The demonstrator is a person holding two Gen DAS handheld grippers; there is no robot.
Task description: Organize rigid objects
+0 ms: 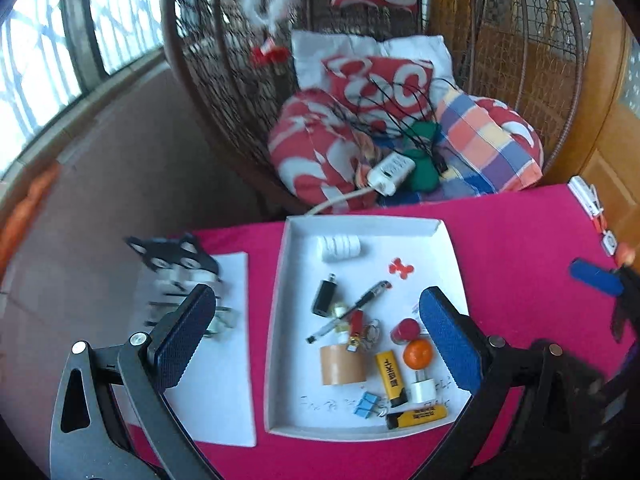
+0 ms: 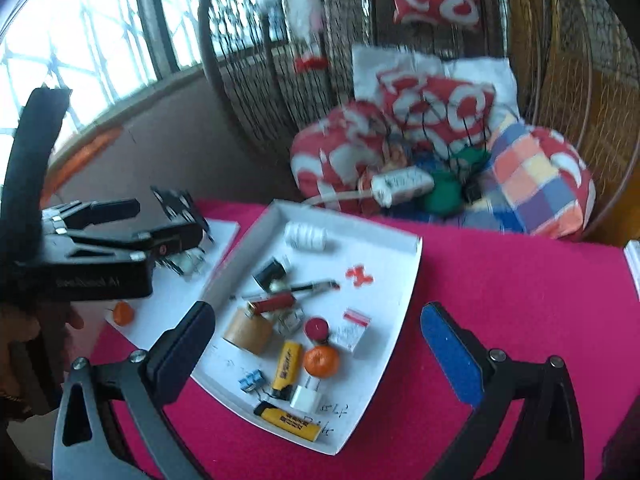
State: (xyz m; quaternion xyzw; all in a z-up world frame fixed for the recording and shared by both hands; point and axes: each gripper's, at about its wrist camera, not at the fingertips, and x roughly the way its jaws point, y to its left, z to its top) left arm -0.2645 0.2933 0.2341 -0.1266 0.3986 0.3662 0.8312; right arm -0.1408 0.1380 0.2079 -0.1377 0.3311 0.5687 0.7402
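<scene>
A white tray (image 1: 400, 236) on the pink table holds a white spool (image 1: 340, 248), a black adapter (image 1: 324, 298), a pen (image 1: 354, 310), a tape roll (image 1: 342, 364), an orange ball (image 1: 418, 354), two yellow lighters (image 1: 391, 376) and blue clips (image 1: 366, 404). My left gripper (image 1: 316, 340) hangs above the tray, open and holding nothing. In the right wrist view the tray (image 2: 412, 276) lies between the spread fingers of my right gripper (image 2: 318, 350), which is open too. There the left gripper (image 2: 160, 224) shows at the left, over the paper.
A white paper sheet (image 1: 224, 360) lies left of the tray with a black cat-shaped piece (image 1: 172, 256) on it and a small orange object (image 2: 122, 312). Behind the table stands a wicker hanging chair with cushions (image 1: 380, 80) and a white power strip (image 1: 390, 172).
</scene>
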